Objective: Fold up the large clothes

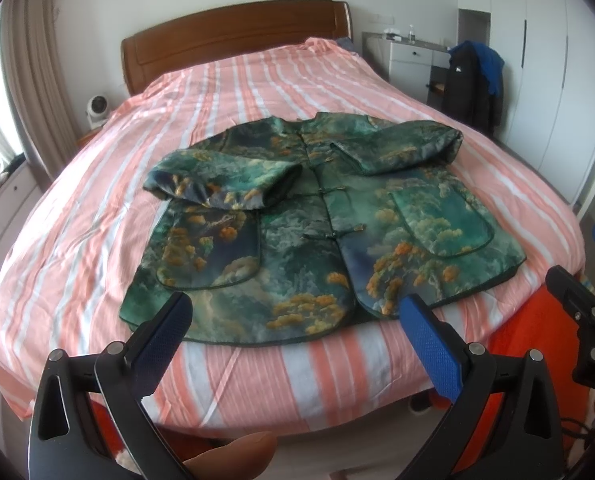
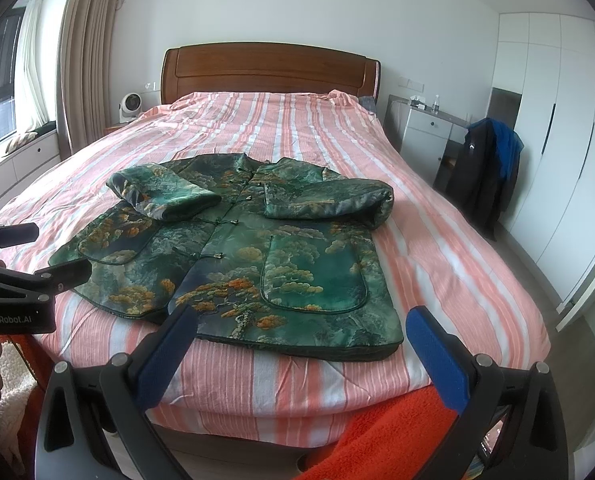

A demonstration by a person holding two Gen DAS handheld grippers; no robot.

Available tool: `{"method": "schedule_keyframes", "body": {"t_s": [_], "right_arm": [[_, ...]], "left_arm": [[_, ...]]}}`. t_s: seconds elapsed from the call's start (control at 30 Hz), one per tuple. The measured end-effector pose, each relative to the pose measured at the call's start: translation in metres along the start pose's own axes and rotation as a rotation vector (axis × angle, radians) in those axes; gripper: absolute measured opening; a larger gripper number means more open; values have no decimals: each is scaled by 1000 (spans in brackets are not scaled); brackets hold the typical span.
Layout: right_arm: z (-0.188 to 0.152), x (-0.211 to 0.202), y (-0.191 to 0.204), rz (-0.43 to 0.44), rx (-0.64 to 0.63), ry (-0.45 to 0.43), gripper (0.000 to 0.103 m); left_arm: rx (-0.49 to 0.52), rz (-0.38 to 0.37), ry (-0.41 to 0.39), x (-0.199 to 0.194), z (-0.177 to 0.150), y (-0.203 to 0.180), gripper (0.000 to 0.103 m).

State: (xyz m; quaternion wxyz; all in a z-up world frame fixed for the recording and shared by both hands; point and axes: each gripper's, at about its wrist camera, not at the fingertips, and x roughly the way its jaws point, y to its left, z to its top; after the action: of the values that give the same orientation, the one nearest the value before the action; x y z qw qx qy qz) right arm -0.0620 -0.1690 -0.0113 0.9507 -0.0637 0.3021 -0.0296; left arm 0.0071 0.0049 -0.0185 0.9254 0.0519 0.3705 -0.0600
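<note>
A green padded jacket [image 1: 309, 232] with orange tree prints lies front up on the striped bed [image 1: 233, 92], both sleeves folded across its chest. In the right wrist view the same jacket [image 2: 257, 256] reaches close to the bed's foot edge. My left gripper [image 1: 293, 312] hovers open just before the jacket's hem, nothing between its blue pads. My right gripper [image 2: 301, 328] is open too, held before the hem's right half, clear of the cloth. The left gripper's body [image 2: 21, 276] shows at the left edge of the right wrist view.
A wooden headboard [image 1: 233, 36] stands at the far end of the bed. An orange blanket [image 2: 385, 436] lies below the foot of the bed. A chair draped with dark and blue clothes [image 2: 485, 172] stands right of the bed by a white wardrobe [image 2: 569, 152]. A small fan [image 2: 128, 107] sits far left.
</note>
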Motion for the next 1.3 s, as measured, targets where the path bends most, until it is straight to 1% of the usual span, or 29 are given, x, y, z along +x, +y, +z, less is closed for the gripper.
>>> {"method": "schedule_keyframes", "body": {"t_s": [1.3], "right_arm": [[-2,1,1,-4,-2,0,102]], "left_arm": [[2,6,-9,-1,0,2,103]]}}
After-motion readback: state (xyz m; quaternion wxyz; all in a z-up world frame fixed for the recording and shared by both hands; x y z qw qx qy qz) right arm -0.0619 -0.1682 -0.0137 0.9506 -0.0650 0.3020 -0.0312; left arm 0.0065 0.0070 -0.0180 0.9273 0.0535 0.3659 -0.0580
